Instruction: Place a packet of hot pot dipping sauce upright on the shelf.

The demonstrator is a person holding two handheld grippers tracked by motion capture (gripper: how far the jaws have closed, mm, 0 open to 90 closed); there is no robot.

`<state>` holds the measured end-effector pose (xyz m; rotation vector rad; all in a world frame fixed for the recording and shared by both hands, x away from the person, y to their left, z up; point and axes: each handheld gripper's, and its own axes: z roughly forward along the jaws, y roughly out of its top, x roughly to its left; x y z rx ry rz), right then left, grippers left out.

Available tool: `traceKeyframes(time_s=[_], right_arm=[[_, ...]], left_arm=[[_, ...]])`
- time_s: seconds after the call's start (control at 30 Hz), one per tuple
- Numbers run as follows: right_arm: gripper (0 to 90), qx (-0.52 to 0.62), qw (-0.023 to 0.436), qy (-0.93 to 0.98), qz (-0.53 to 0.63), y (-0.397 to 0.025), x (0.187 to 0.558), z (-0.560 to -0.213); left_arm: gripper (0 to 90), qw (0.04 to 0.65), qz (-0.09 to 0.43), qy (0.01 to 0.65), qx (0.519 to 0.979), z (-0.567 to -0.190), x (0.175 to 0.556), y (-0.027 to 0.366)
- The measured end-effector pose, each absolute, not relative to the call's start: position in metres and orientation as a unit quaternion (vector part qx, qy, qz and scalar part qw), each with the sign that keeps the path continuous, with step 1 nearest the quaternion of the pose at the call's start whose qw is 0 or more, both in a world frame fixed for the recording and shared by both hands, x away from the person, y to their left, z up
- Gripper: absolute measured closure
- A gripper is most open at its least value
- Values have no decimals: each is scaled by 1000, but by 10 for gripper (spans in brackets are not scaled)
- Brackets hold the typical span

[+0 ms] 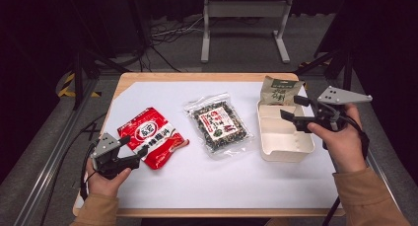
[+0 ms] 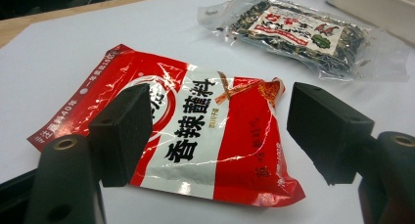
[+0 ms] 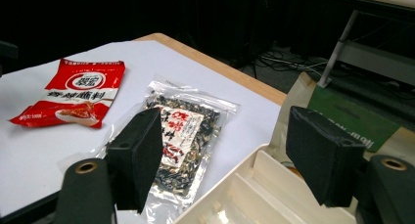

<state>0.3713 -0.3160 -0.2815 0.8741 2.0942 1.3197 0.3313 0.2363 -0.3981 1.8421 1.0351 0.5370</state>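
A red and white sauce packet (image 1: 152, 136) lies flat at the table's left; my left gripper (image 1: 134, 145) hovers open at its near edge, and in the left gripper view the packet (image 2: 205, 136) sits between the spread jaws. A clear bag of dark dried food (image 1: 218, 123) lies in the middle. At the right, a cream divided tray (image 1: 284, 145) holds nothing, and a brown-green pouch (image 1: 280, 91) leans behind it. My right gripper (image 1: 292, 109) is open above the tray's far edge, jaws apart with nothing between them.
A white sheet (image 1: 217, 176) covers the wooden table. Beyond the far edge stand a grey metal frame (image 1: 244, 23) and floor cables. An aluminium rail (image 1: 54, 152) runs along the left side. Dark surroundings ring the table.
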Motion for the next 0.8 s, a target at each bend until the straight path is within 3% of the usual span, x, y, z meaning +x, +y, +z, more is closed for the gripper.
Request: traceKeyframes(time_s=[0.8], right_arm=[[293, 310, 227, 784, 489, -307, 342, -331]], left_arm=[[220, 454, 235, 433, 742, -393, 334, 248]])
